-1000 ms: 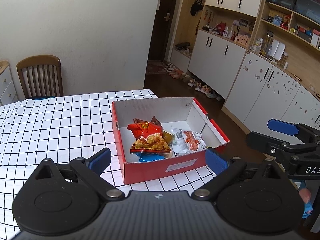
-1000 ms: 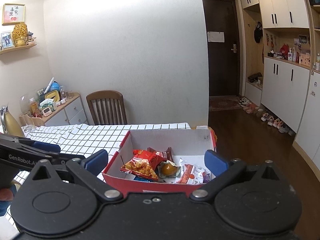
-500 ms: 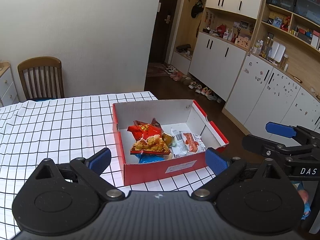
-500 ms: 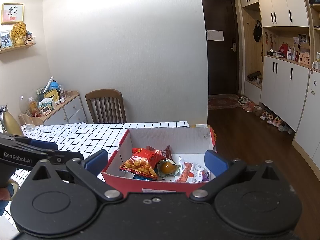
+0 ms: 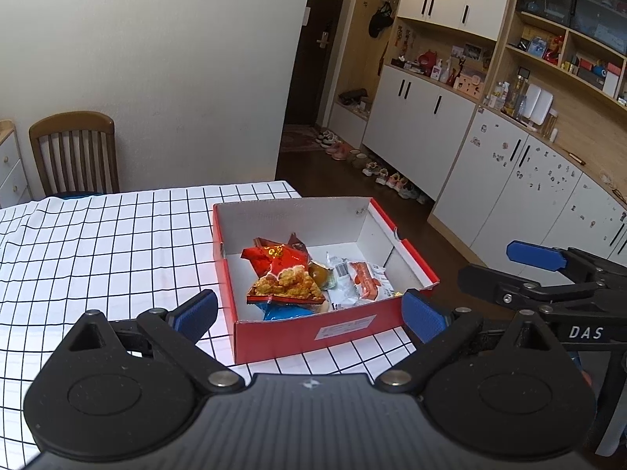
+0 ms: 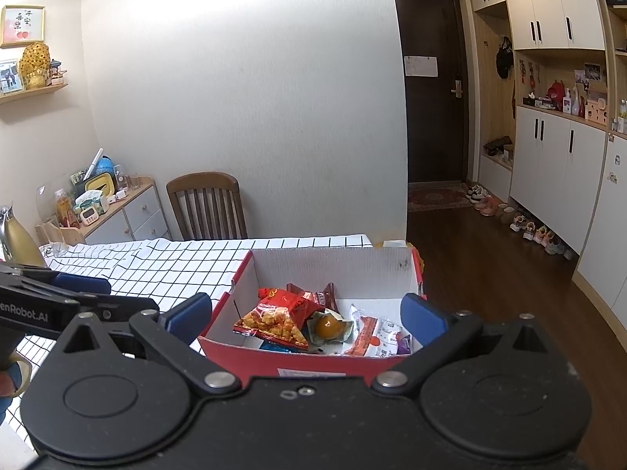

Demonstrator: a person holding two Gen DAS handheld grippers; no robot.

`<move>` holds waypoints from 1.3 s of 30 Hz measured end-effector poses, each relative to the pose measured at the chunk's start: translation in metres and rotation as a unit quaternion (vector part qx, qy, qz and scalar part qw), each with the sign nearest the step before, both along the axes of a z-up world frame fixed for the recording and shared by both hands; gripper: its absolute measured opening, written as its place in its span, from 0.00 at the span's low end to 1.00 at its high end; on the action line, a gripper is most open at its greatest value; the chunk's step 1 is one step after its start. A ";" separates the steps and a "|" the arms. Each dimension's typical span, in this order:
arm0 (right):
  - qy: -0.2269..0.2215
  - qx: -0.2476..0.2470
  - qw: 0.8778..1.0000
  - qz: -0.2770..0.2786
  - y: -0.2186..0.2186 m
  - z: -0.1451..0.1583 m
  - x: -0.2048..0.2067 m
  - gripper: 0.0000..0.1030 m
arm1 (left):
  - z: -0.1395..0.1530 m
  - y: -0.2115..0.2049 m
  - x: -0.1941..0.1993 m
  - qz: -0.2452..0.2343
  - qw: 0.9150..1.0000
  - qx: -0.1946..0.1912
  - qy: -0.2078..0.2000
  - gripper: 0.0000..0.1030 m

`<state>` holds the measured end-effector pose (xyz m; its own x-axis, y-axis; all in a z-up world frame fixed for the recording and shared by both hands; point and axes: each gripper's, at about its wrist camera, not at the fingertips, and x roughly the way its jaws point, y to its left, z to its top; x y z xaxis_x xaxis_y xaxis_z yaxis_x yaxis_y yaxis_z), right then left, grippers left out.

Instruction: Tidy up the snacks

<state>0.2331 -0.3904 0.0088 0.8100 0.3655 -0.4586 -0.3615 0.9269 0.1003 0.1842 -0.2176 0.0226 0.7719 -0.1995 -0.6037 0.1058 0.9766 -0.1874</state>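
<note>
Snack packets (image 5: 298,278) lie heaped in an open red shoebox (image 5: 305,335) at the corner of the gridded tabletop (image 5: 98,243). Left tongs (image 5: 309,313) and right tongs (image 6: 307,313) hang short of the box, both spread wide and empty. The job appears largely done; for any further grasp, descend vertically onto the topmost packet, pinching its crimped edge and clearing the box wall.

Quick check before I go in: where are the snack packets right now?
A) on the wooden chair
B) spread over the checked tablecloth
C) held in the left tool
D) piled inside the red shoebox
D: the snack packets lie heaped inside the red shoebox, and both the left tool and right tool are open and empty.
</note>
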 end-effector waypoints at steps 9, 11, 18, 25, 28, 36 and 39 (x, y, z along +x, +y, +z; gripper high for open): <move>-0.003 0.001 1.000 0.004 0.002 0.001 0.000 1.00 | 0.000 -0.001 0.000 0.000 1.000 -0.004 -0.001 0.98; -0.003 0.004 1.000 0.004 0.001 0.001 0.000 1.00 | 0.000 -0.001 -0.001 0.000 1.000 -0.004 -0.004 0.98; -0.006 0.004 1.000 0.007 0.001 0.002 0.000 1.00 | 0.001 -0.001 -0.002 -0.001 1.000 -0.003 -0.012 0.98; -0.005 0.001 1.000 0.010 0.002 0.003 -0.001 1.00 | 0.002 -0.003 -0.003 -0.003 1.000 0.002 -0.017 0.98; -0.004 0.002 1.000 0.010 0.001 0.003 -0.001 1.00 | 0.001 -0.004 -0.003 -0.004 1.000 0.001 -0.015 0.98; -0.003 -0.001 1.000 0.008 0.001 0.003 -0.002 1.00 | -0.003 -0.004 -0.001 -0.011 1.000 -0.003 -0.004 0.98; -0.003 -0.004 1.000 0.006 0.001 0.002 -0.001 1.00 | -0.004 -0.003 -0.001 -0.012 1.000 -0.014 0.001 0.98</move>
<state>0.2317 -0.3893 0.0110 0.8080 0.3717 -0.4571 -0.3735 0.9232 0.0905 0.1829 -0.2202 0.0188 0.7657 -0.2347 -0.5988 0.1295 0.9682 -0.2139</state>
